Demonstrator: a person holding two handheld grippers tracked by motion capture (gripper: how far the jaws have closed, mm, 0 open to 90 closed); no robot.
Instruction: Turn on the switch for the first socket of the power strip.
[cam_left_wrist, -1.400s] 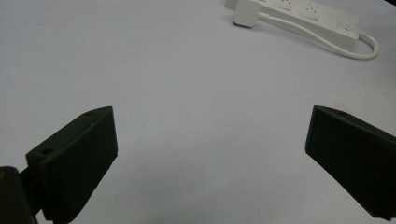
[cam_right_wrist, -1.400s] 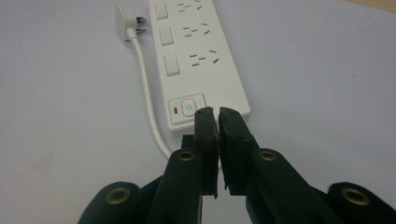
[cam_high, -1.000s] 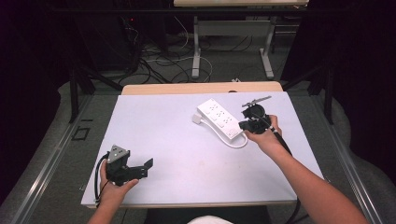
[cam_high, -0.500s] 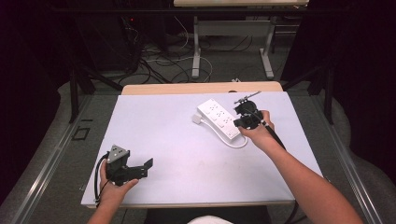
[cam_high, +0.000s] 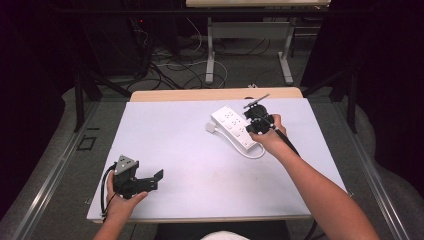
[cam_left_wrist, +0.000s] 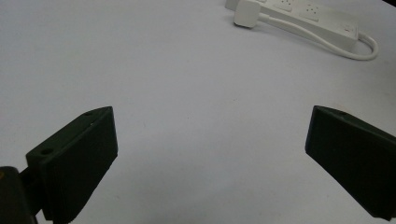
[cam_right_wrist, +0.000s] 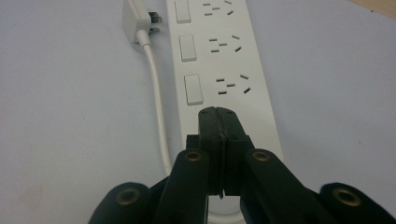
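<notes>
My right gripper (cam_right_wrist: 218, 116) has its jaws pressed flat together with nothing between them, the tips poised over the near end of the white power strip (cam_right_wrist: 224, 60), low in the centre of the right gripper view. In the high view this gripper (cam_high: 254, 121) sits right of centre, over the strip (cam_high: 232, 128); I cannot tell whether the tips touch the casing. My left gripper (cam_left_wrist: 210, 154) has its jaws spread wide, one at lower left and one at lower right of the left gripper view, with bare table (cam_left_wrist: 177, 84) between them. In the high view it (cam_high: 152, 179) sits at lower left, well apart from the strip.

I count two grippers, one power strip, and one white plug (cam_right_wrist: 135, 18) lying at the upper left of the right gripper view, just beside the strip, joined by a white cord (cam_right_wrist: 156, 107) running alongside it. I see three rocker switches (cam_right_wrist: 193, 88) and three socket groups (cam_right_wrist: 231, 84) there.

Compared with one second ago, my right gripper has shifted left across the high view, from beside the strip's right edge to over it. The left gripper and the strip are unchanged.
</notes>
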